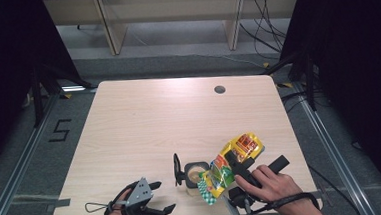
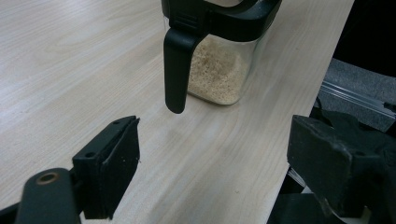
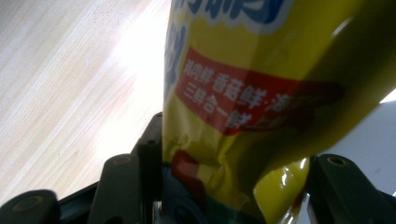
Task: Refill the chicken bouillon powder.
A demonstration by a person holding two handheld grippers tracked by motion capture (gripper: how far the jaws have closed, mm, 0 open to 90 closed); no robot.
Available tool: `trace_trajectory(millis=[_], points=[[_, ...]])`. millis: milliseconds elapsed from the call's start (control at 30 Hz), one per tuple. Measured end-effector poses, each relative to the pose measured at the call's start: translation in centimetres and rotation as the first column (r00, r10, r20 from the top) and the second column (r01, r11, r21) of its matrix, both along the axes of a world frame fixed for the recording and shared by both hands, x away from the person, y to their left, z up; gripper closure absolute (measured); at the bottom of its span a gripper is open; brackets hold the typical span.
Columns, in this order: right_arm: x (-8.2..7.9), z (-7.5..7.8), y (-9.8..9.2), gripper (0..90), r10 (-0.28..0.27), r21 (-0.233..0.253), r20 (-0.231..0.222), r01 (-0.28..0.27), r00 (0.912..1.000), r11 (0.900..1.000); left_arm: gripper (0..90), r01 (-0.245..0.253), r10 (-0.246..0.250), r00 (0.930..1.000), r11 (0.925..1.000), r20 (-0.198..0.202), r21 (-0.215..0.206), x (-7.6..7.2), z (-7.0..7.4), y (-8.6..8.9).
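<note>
Gripper on the right (image 1: 229, 185) is clamped on a yellow seasoning packet (image 1: 232, 164), which it holds tilted with the lower, checked end hanging just over the open mouth of a small clear jar (image 1: 195, 176). That slant looks chosen so the contents can run down into the jar rather than onto the worktop (image 1: 144, 125). In the right gripper view the packet (image 3: 243, 93) rises between the two jaws, crumpled where they pinch it, which suggests a firm hold near one end.

The jar stands on the worktop near the front edge, its black hinged lid (image 1: 177, 169) flipped up to the left and out of the way of the pour. In the left gripper view the jar (image 2: 219, 70) is partly filled with pale, sandy granules, and the lid's tab (image 2: 176, 70) hangs down its side.

Left gripper (image 1: 151, 197) sits low at the front edge, jaws spread wide and holding nothing, aimed toward the jar but apart from it, probably ready to steady it.
</note>
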State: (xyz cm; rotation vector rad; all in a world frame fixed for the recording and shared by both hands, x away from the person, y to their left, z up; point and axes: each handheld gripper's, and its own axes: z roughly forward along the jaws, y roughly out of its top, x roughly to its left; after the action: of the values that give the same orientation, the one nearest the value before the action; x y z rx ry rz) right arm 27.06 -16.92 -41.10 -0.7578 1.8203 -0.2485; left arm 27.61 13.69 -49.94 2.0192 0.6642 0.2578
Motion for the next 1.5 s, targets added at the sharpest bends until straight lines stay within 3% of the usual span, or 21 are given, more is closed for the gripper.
trace_trajectory(millis=[900,967,1167,1200,1233,1333,1500], points=[[-0.03,0.08,-0.12,48.3,-0.001,0.011,0.004,0.001,1.0000,1.000,16.8,0.014,-0.014,0.9999,0.9998,0.008,0.015,0.09,0.02,0.05],[-0.02,0.07,-0.12,48.5,-0.002,0.012,0.003,0.002,1.0000,1.000,16.8,-0.004,0.004,0.9999,1.0000,-0.013,0.005,-0.07,-0.03,-0.03],[-0.02,0.03,-0.08,48.6,-0.002,0.009,0.000,0.002,1.0000,1.000,16.8,-0.005,0.005,0.9999,1.0000,-0.013,0.003,-0.07,-0.04,-0.04],[0.13,0.20,-0.01,48.6,0.027,-0.017,0.004,-0.027,0.9996,0.999,16.8,-0.005,0.005,0.9999,1.0000,-0.012,0.003,-0.07,-0.03,-0.03],[-0.02,0.07,-0.08,48.6,0.006,0.009,-0.002,-0.005,1.0000,1.000,16.8,-0.002,0.002,1.0000,1.0000,-0.008,0.005,-0.03,-0.03,-0.02],[-0.05,0.10,-0.10,48.7,0.001,0.014,0.007,-0.001,1.0000,1.000,16.7,-0.005,0.005,0.9999,1.0000,-0.012,0.004,-0.07,-0.03,-0.03],[0.12,0.40,-0.13,48.7,0.020,-0.011,0.010,-0.020,0.9998,1.000,16.7,0.005,-0.005,1.0000,0.9999,-0.001,0.009,0.02,-0.01,0.02]])
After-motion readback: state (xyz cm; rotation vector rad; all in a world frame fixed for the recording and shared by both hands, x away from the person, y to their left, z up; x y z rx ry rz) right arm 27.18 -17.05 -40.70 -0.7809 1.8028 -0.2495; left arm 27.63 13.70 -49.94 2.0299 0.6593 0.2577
